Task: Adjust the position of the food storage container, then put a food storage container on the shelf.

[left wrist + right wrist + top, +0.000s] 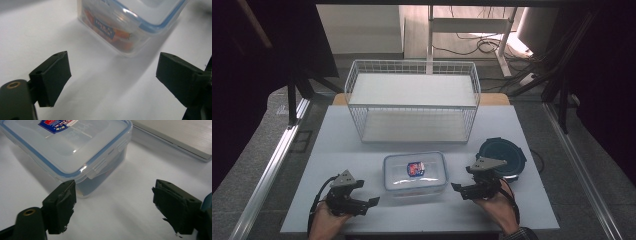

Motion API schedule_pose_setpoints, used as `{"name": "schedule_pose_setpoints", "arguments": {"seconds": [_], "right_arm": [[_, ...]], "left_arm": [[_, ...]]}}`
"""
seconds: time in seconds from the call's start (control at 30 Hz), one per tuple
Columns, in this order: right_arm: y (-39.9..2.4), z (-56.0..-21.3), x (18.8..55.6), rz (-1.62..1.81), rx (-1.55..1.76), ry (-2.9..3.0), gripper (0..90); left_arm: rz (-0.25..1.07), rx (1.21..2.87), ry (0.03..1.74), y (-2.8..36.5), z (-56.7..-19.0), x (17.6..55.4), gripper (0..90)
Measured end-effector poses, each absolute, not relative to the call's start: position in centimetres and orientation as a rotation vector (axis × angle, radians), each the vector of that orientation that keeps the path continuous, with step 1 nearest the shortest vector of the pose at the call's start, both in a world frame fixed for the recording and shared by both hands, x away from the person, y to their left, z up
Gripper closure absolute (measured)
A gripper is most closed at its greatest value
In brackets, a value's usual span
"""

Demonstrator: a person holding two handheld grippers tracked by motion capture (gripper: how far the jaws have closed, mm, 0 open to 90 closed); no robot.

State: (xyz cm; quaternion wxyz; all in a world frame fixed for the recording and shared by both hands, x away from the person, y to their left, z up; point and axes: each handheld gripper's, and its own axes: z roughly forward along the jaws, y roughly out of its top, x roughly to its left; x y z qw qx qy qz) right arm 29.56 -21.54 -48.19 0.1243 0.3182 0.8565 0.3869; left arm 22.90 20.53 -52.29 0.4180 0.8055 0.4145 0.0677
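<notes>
Both hand-held tools wait at the near edge of the table, the left gripper [373, 201] and the right gripper [455, 188] each with jaws spread wide and holding nothing. The clear lidded container [415, 172] sits on the table between them, just ahead of both sets of jaws and untouched, its blue-rimmed lid clipped on. Beyond it stand a round dark container [503, 156] and the white wire basket [412, 102], so the handling judged to lie ahead has barely begun.

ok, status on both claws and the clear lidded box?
Left claw open, right claw open, both empty. Clear box lidded, on the table between them, untouched. Nothing in the way.
</notes>
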Motion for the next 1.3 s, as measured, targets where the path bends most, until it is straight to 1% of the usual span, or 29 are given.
{"name": "schedule_pose_setpoints", "arguments": {"seconds": [0.07, 0.23, 0.47, 0.63, 0.83, 1.03, 1.3], "right_arm": [[-21.4, -48.1, 29.5, 1.127, 0.924, 2.484, 14.7], [-21.4, -48.0, 29.6, 1.163, 0.949, 2.458, 8.9], [-20.9, -48.2, 29.6, 1.204, 0.947, 2.466, 4.2], [-20.4, -48.1, 29.8, 1.229, 0.944, 2.476, 3.3], [-19.4, -48.0, 30.2, 1.244, 0.922, 2.489, 2.0], [-18.0, -48.0, 31.0, 1.220, 0.943, 2.514, 0.0], [-16.6, -48.5, 32.6, 1.200, 1.018, 2.593, 0.0]], "left_arm": [[0.179, 2.024, 1.038, 20.5, -52.3, 22.9, 9.9], [0.231, 2.010, 1.019, 20.6, -52.5, 23.0, 5.6], [0.234, 1.954, 1.024, 20.9, -52.5, 23.3, 2.2], [0.175, 1.934, 1.033, 20.9, -52.2, 23.8, 2.8], [0.145, 1.925, 1.018, 20.4, -51.4, 24.8, 3.3], [0.116, 1.937, 1.004, 19.3, -50.9, 26.4, 2.7], [0.009, 1.955, 1.014, 17.8, -51.3, 29.2, 0.8]]}}
